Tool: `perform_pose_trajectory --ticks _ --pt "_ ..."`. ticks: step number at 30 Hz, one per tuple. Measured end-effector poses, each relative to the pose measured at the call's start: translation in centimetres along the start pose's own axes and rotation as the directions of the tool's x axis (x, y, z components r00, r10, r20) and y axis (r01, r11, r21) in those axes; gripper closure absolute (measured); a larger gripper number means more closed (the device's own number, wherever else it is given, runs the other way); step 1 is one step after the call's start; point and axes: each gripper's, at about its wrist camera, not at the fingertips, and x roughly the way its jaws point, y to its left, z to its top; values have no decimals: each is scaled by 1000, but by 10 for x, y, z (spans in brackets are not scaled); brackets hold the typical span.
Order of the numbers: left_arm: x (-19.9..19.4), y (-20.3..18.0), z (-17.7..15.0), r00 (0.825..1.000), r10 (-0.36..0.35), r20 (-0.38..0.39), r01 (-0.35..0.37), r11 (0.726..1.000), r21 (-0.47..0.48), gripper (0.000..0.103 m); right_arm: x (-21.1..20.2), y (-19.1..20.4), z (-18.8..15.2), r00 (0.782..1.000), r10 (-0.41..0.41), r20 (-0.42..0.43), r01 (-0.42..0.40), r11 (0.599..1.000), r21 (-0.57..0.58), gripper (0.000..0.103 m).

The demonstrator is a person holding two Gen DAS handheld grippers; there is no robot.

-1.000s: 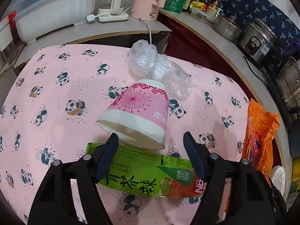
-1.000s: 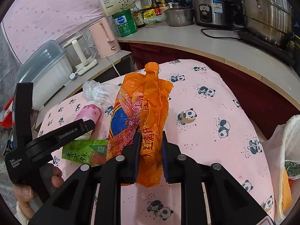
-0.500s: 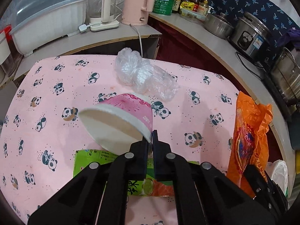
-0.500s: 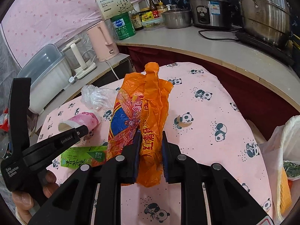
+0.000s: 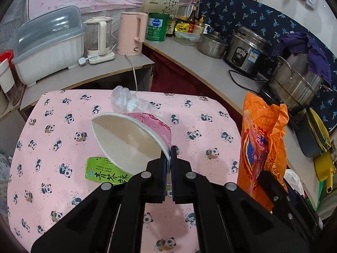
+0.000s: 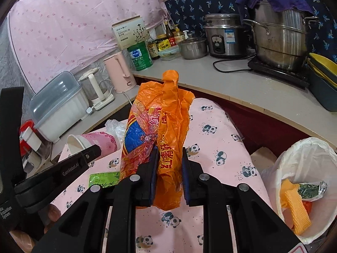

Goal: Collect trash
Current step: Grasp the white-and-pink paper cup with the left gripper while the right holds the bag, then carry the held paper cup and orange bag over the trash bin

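A small table (image 5: 52, 130) covered in pink cloth printed with pandas stands in a cluttered kitchen. The left gripper (image 5: 168, 158) is clenched on the rim of a pink paper cup (image 5: 134, 139), which is tilted with its white inside facing the camera, lifted above the cloth. Beneath it a green drink carton (image 5: 101, 171) lies flat, and a crumpled clear plastic bag (image 5: 126, 101) sits behind. The right gripper (image 6: 168, 164) grasps an orange plastic bag (image 6: 168, 122), held upright between its fingers. At the far right is a white-lined bin (image 6: 305, 160) holding what looks like yellow and green wrappers.
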Motion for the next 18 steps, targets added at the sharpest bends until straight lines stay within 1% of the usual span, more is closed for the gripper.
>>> perform_pose_trajectory --ticks 9,18 --pt "-52 -52 -20 998 -43 47 39 996 82 100 -60 -32 -1 997 -29 70 26 999 37 84" --pt "-80 -114 -49 994 -101 42 92 980 177 100 -110 -84 -14 990 -85 116 73 992 105 84"
